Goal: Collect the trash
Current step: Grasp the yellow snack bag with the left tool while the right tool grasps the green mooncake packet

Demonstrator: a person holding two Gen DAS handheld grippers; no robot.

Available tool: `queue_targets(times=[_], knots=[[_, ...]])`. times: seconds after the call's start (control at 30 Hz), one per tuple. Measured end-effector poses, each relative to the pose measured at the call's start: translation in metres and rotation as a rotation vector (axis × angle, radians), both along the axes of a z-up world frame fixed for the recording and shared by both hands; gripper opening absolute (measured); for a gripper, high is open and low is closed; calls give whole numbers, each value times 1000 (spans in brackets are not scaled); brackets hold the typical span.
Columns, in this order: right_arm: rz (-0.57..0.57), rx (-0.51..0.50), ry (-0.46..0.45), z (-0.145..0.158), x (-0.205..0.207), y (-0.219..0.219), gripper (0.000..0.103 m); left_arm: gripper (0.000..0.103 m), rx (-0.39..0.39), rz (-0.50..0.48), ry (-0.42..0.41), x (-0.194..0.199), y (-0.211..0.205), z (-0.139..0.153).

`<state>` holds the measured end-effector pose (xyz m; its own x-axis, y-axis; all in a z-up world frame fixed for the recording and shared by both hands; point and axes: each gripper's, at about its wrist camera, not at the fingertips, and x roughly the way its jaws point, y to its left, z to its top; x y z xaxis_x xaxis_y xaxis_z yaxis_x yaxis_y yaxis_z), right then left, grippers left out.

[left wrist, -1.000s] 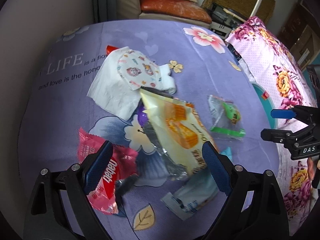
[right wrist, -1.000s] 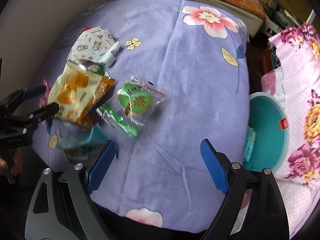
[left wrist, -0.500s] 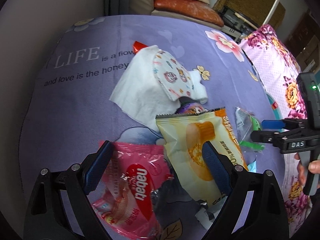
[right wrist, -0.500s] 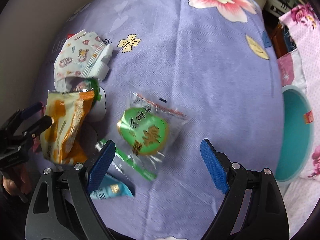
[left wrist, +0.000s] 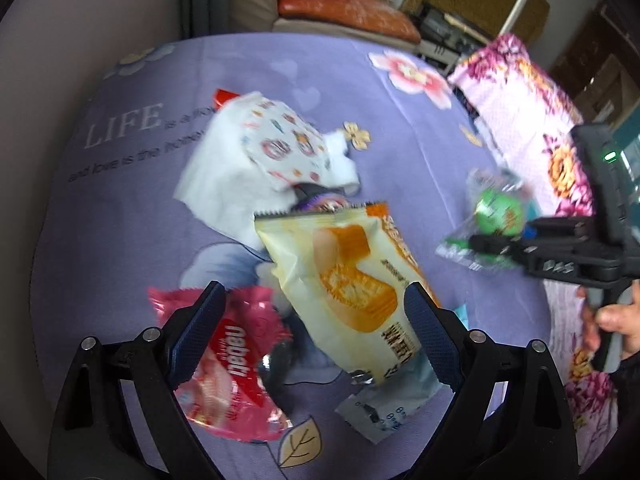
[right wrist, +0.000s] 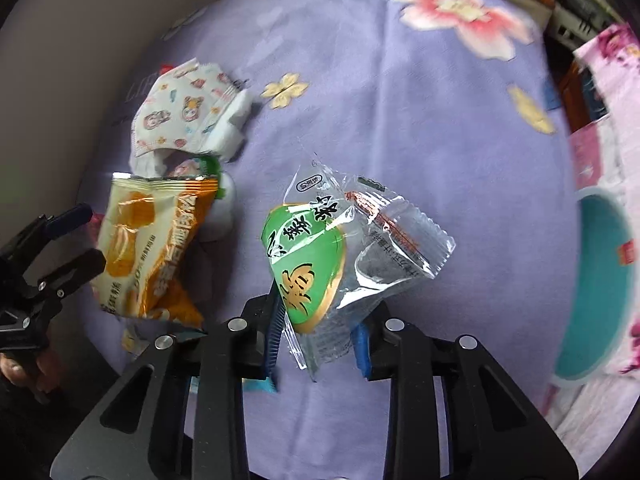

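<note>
A clear wrapper with a green round label (right wrist: 316, 264) sits pinched between the blue pads of the right tool (right wrist: 318, 336), whose jaws have just been closing and now press on the wrapper's lower edge; the rest of the wrapper fans upward and to the right, its clear crinkled end free above the purple flowered surface (right wrist: 420, 120). From the left wrist view the same wrapper (left wrist: 498, 212) shows at the tip of the right tool (left wrist: 486, 242), a hand (left wrist: 616, 320) around its grip.

To the wrapper's left lies a yellow-orange cake packet (right wrist: 152, 244), its serrated top edge toward a patterned face mask (right wrist: 184, 114) that rests on white tissue (left wrist: 216, 184). The left tool (left wrist: 314, 330) stands wide open over this pile, gripping nothing: the cake packet (left wrist: 348, 280) lies tilted between its pads, close to the right-hand pad, and a red "nabati" wrapper (left wrist: 236, 360) lies under the left-hand pad. A pale blue sachet (left wrist: 384, 412) pokes out below the cake packet.

At the surface's right edge, lower down, stands a teal bin (right wrist: 600, 280), beside pink flowered bedding (left wrist: 532, 104).
</note>
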<state>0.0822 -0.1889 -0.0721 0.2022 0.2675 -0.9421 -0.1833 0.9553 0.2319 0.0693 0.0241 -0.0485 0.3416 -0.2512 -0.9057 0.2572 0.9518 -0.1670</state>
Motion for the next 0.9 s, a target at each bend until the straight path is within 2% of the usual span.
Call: queue_targets(times=[0.13,0.3,0.47,0.5,0.53,0.57,0.6,0.63,0.73,0.9], knots=[[-12,-30,-34,5,-13,-18,28,91,9,-7,52,8,-14,-15],[-30,-41,-57,8,-21,-50,28,91,17,-61,24,8,-42,-10],[-63,-45,-81,6,-23,-72,28,91,55,-53,60,24,-61,-27],[-69,-37,-80,5,-24,-77,28,86,60,-46,65,27,-64,-31],[-70,-33,-80,5,-26,-81,28,77,67,-41,66,28,-64,-33],[-75,-27,-80,4,-27,-86,28,75,69,-37,70,29,-65,-34],[-76,-26,-81,4,-28,-89,28,68,66,-33,67,27,-67,-32],[-78,-22,-85,3,-29,-94,28,42,73,-32,59,26,-68,-30],[-78,-12,-92,3,-32,-103,28,25,62,-22,31,21,-68,-15],[-81,8,-106,2,-31,-109,28,14,67,7,-3,21,-71,2]])
